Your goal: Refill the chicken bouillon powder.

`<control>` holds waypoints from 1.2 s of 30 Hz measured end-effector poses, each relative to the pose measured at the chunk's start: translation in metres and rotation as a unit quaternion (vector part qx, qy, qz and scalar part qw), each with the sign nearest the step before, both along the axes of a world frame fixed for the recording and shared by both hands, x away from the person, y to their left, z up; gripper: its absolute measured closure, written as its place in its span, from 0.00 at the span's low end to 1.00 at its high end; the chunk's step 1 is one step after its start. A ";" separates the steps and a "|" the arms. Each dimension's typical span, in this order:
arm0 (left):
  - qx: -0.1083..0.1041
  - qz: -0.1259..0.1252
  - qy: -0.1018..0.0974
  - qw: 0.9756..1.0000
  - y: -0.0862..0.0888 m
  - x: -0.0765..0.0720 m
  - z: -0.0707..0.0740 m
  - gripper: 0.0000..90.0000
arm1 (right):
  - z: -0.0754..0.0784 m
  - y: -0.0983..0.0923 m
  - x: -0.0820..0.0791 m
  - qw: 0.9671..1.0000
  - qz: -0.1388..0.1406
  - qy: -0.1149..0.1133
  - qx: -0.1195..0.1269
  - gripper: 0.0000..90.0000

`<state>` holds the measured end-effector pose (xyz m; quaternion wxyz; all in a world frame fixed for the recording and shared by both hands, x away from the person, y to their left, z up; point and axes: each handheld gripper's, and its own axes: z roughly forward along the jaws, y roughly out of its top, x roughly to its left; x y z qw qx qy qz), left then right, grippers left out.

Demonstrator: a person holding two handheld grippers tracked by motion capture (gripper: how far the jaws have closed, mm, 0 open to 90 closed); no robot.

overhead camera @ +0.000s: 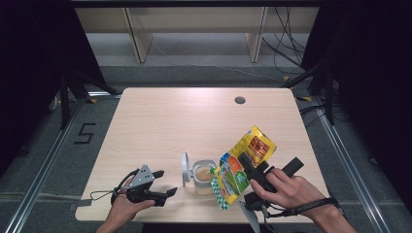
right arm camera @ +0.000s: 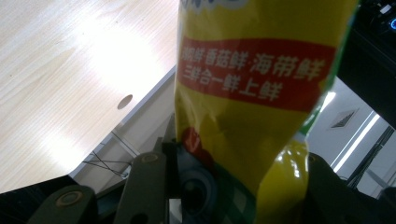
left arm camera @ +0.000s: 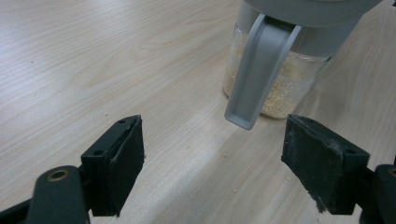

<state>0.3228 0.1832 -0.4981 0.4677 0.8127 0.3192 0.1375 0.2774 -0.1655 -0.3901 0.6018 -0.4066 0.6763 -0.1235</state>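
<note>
Pouring bag [overhead camera: 245, 162] into jar [overhead camera: 204, 176], lower centre | right gripper [overhead camera: 252, 175] grasping bag | left gripper [overhead camera: 160, 187] released | next: tilt further

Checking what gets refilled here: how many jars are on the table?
1. The jar stands near the table's front edge, its lid flipped open, between the left gripper and the tilted yellow bag in the right gripper.
</note>
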 end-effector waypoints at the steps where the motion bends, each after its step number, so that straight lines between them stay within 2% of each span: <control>1: 0.000 0.000 0.000 1.000 0.000 0.000 0.000 0.23 | 0.000 0.000 0.000 1.000 0.000 0.000 0.000 0.71; 2: -0.013 0.000 0.004 1.000 -0.001 -0.001 0.000 0.23 | 0.000 0.000 0.000 1.000 0.000 -0.001 0.001 0.71; 12: -0.013 0.001 0.004 1.000 -0.001 -0.001 0.000 0.23 | 0.001 0.000 0.000 1.000 0.004 -0.005 -0.002 0.71; 13: 0.001 0.000 0.000 1.000 0.000 0.000 0.000 0.23 | 0.001 0.000 0.000 1.000 0.004 -0.005 -0.002 0.71; 16: -0.016 0.003 0.004 1.000 -0.002 -0.001 0.000 0.23 | 0.001 -0.001 0.000 1.000 0.000 -0.003 0.002 0.72; 17: -0.016 0.002 0.004 1.000 -0.002 -0.001 0.000 0.23 | 0.000 -0.001 0.000 1.000 -0.001 -0.003 0.001 0.72; 18: 0.000 0.001 0.000 1.000 0.000 0.000 0.000 0.23 | 0.001 0.000 0.000 1.000 0.000 -0.002 0.000 0.72; 21: 0.000 0.000 0.000 1.000 0.000 0.000 0.000 0.23 | 0.001 -0.001 0.000 1.000 -0.002 -0.003 0.002 0.72; 22: -0.013 0.002 0.004 1.000 -0.001 -0.001 0.000 0.23 | 0.001 -0.001 0.000 1.000 -0.002 -0.003 0.003 0.72; 23: -0.016 0.002 0.003 1.000 -0.002 -0.001 0.000 0.23 | 0.001 -0.001 -0.001 1.000 -0.002 -0.003 0.003 0.72; 27: -0.009 -0.001 -0.003 1.000 -0.001 -0.001 0.000 0.23 | 0.001 -0.001 -0.001 1.000 0.000 -0.002 0.000 0.72; 29: -0.014 0.006 0.003 1.000 -0.001 -0.002 0.000 0.23 | 0.000 -0.001 -0.001 1.000 -0.001 -0.003 0.000 0.72; 31: -0.014 0.001 0.000 1.000 -0.001 -0.001 0.000 0.23 | 0.001 0.001 0.000 1.000 0.010 -0.001 -0.012 0.72; 32: -0.013 0.001 0.001 1.000 -0.001 -0.001 0.000 0.23 | -0.001 -0.001 -0.001 1.000 -0.001 -0.002 0.001 0.72; 36: -0.010 -0.001 -0.001 1.000 0.000 -0.001 0.000 0.23 | 0.000 -0.002 0.000 1.000 -0.003 -0.002 0.001 0.72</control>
